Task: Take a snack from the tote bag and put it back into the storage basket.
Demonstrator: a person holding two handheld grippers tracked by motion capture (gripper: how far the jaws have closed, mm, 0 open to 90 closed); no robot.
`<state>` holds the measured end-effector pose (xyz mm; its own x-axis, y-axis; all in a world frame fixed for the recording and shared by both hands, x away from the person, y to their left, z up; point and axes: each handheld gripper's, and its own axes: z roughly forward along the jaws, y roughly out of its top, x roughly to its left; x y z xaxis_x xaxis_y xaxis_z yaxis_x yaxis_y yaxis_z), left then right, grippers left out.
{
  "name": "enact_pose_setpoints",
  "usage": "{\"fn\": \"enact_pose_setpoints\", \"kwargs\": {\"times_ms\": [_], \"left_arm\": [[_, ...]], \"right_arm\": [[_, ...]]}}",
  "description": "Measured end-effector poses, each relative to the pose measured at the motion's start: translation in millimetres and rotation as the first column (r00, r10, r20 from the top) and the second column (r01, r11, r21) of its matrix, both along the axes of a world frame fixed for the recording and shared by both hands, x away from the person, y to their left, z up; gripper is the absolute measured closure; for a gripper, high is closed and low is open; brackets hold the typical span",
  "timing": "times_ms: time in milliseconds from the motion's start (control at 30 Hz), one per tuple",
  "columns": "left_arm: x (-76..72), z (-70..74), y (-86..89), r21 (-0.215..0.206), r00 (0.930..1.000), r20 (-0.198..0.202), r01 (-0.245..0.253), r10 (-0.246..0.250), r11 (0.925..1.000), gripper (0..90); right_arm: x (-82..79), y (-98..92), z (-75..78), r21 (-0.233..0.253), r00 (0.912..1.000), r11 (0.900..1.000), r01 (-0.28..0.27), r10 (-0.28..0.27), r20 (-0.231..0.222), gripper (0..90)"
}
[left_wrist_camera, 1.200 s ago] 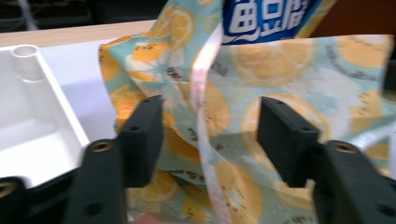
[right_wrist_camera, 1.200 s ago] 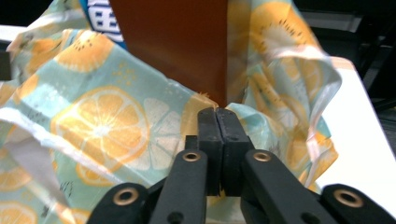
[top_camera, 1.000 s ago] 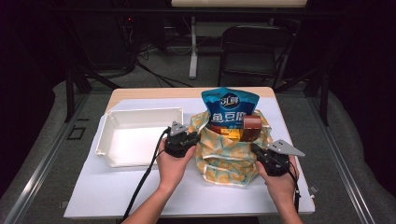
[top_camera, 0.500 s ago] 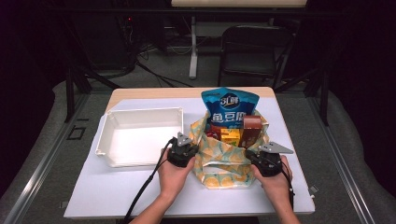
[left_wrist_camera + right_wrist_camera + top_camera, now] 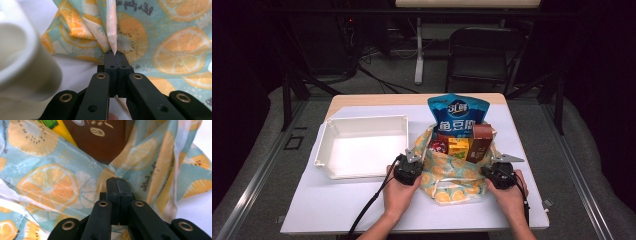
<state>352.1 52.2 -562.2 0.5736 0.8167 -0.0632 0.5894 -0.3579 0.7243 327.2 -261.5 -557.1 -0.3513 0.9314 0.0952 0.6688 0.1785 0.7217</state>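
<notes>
Both sides pinched: left hand-held gripper (image 5: 409, 167) clamped on a fold of the fruit-print bag (image 5: 452, 175), right hand-held gripper (image 5: 499, 172) clamped on its right edge. Bag sits near-right on the bench (image 5: 337, 210), beside the white tray (image 5: 362, 147). Step looks like spreading the mouth open; next prob. needs pulling apart w/o tipping the snacks. Bag: thin, crinkly film; tray: rigid, smooth plastic.

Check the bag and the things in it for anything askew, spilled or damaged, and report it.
Nothing is spilled or torn. The citrus-print bag sags open and crumpled, pinched at each side by the left gripper and right gripper. The blue snack pouch and brown carton poke above its rim. The white tray sits square.
</notes>
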Motion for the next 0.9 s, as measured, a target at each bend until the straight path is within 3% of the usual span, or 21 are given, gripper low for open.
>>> {"fn": "enact_pose_setpoints", "kwargs": {"times_ms": [67, 133, 167, 267, 367, 433, 467, 533, 633, 667, 700, 800, 833, 867, 900], "left_arm": [[-2.9, 4.3, 3.6, -0.029, 1.0000, 0.000, 0.003, -0.003, 0.9996, 85.0], [-9.0, 12.5, 5.3, -0.056, 0.9995, 0.033, 0.002, 0.000, 0.9984, 80.0], [-11.3, 17.5, 6.4, -0.073, 0.9990, 0.044, 0.010, -0.007, 0.9973, 78.8], [-17.4, 33.9, 8.6, -0.121, 0.9961, 0.088, 0.014, -0.003, 0.9926, 73.4], [-22.2, 50.3, 9.2, -0.180, 0.9891, 0.147, 0.018, 0.008, 0.9835, 65.9], [-25.1, 59.9, 7.1, -0.227, 0.9833, 0.182, 0.039, 0.003, 0.9732, 60.5], [-26.4, 64.9, 4.0, -0.238, 0.9801, 0.198, 0.061, -0.013, 0.9694, 58.0], [-26.9, 69.9, -4.0, -0.228, 0.9767, 0.213, 0.078, -0.029, 0.9705, 54.2], [-21.5, 70.8, -16.4, -0.219, 0.9762, 0.212, 0.094, -0.046, 0.9712, 48.5], [-18.9, 70.3, -20.0, -0.213, 0.9756, 0.215, 0.091, -0.044, 0.9727, 48.0], [-16.2, 69.7, -23.2, -0.217, 0.9766, 0.211, 0.089, -0.043, 0.9721, 47.9], [-10.6, 69.2, -32.4, -0.233, 0.9772, 0.205, 0.103, -0.054, 0.9672, 49.9], [-9.5, 69.5, -35.4, -0.231, 0.9762, 0.208, 0.111, -0.062, 0.9666, 51.8], [-7.9, 70.0, -38.1, -0.221, 0.9748, 0.212, 0.118, -0.070, 0.9681, 54.0], [-6.1, 70.4, -40.3, -0.220, 0.9743, 0.213, 0.120, -0.072, 0.9682, 57.4]], "right_arm": [[-0.9, 1.5, 0.4, 0.008, 1.0000, 1.000, 0.006, -0.006, 0.005, 90.0], [-3.4, -0.6, 4.3, -0.035, 0.9999, 0.999, -0.016, 0.016, -0.003, 90.0], [-3.5, 1.1, 2.6, -0.004, 0.9998, 1.000, -0.009, 0.009, 0.015, 90.0], [-5.0, 0.3, 4.9, 0.007, 0.9995, 1.000, -0.010, 0.010, 0.029, 90.0], [-6.3, 1.0, 6.8, 0.018, 0.9992, 1.000, -0.007, 0.006, 0.039, 90.0], [-7.2, 1.9, 7.9, 0.014, 0.9990, 1.000, -0.007, 0.007, 0.045, 90.0], [-8.1, 0.6, 10.7, -0.014, 0.9993, 1.000, -0.016, 0.016, 0.033, 90.0], [-8.5, 3.5, 9.4, 0.018, 0.9986, 1.000, -0.010, 0.009, 0.053, 90.0], [-10.0, 4.3, 11.3, 0.017, 0.9984, 1.000, -0.018, 0.017, 0.054, 90.0], [-11.3, 3.5, 14.1, -0.003, 0.9982, 0.999, -0.033, 0.033, 0.050, 90.0], [-12.3, 6.2, 13.4, 0.027, 0.9970, 0.999, -0.031, 0.029, 0.072, 90.0], [-16.2, 8.6, 17.1, 0.033, 0.9935, 0.998, -0.060, 0.057, 0.099, 90.0], [-18.9, 7.4, 21.2, 0.006, 0.9917, 0.996, -0.084, 0.083, 0.099, 90.0], [-20.3, 10.0, 20.7, 0.037, 0.9881, 0.995, -0.089, 0.084, 0.129, 90.0], [-22.1, 9.8, 22.6, 0.033, 0.9857, 0.994, -0.104, 0.099, 0.137, 90.0]]}}
